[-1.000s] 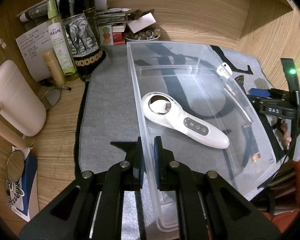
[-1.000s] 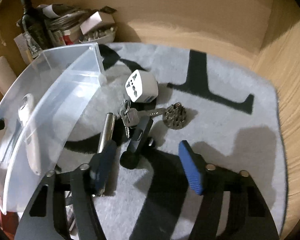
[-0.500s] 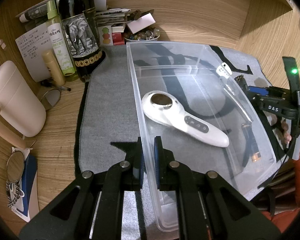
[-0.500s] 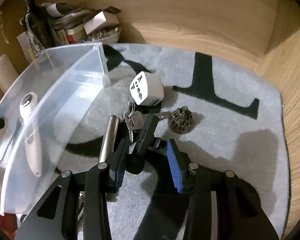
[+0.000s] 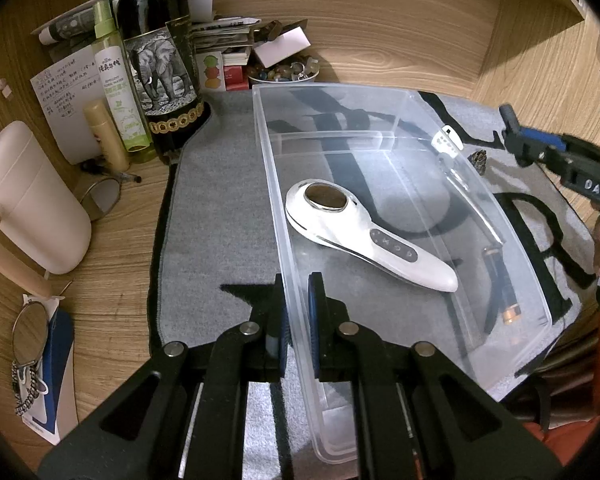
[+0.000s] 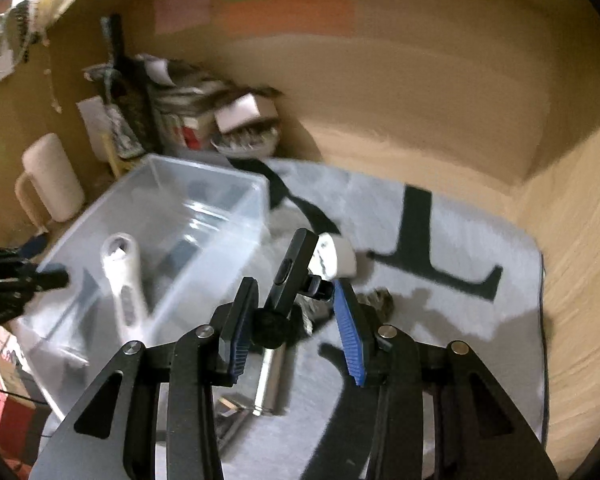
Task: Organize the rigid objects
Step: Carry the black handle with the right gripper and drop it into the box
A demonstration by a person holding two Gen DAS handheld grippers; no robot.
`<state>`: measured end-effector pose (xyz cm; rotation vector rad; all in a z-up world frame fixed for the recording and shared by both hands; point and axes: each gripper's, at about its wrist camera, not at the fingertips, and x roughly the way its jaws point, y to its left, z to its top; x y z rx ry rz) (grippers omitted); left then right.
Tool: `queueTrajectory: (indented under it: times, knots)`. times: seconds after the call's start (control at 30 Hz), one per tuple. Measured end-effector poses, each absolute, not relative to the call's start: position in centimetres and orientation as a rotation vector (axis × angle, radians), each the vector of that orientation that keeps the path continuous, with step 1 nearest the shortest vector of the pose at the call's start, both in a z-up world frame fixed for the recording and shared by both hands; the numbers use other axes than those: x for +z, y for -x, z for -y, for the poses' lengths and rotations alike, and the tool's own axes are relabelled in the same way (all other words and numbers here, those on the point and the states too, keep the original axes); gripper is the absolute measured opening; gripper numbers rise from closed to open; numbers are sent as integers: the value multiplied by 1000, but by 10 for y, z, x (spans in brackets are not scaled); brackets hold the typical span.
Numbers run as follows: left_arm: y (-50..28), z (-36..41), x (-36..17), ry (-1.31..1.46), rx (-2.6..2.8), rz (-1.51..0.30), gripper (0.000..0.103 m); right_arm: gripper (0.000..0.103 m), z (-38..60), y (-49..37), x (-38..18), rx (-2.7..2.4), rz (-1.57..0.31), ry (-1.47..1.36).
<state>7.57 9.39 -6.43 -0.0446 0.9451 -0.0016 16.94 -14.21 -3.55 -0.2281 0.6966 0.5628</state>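
Right hand-held gripper (image 6: 296,326) is holding a black phone mount (image 6: 290,276) narrowly between its blue pads, gripping at the round knob end; the mount's flat arm is sticking up and forward, raised above the grey mat (image 6: 440,280), just right of the clear plastic bin (image 6: 204,216). The view is motion-blurred. Directly beneath the gripper a silver cylinder (image 6: 270,384) is lying on the mat; a white travel adapter (image 6: 336,262) and a small dark ridged piece (image 6: 378,300) are sitting just beyond the pads. Left hand-held gripper (image 5: 296,320) is clamping the bin's (image 5: 340,92) near-left wall, one pad outside, one inside. The bin is resting on the mat (image 5: 216,208) on the counter (image 5: 112,264) and is containing a white handheld device (image 5: 364,236), lying flat along the middle of its floor. At the counter's far-left corner a wine bottle (image 5: 160,52), a green spray bottle (image 5: 118,84) and a cream jug (image 5: 24,196) are standing.
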Motion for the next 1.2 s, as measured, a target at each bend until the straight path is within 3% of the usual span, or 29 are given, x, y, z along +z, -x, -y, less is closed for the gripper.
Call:
queueTrajectory:
  times: [0.5, 1.2]
  knots:
    - [-75, -93, -64, 45, -1, -944, 8, 36, 84, -153, -21, 698, -633, 285]
    - [-77, -92, -64, 49, -8, -944, 9, 36, 21, -171, -69, 740, -789, 412]
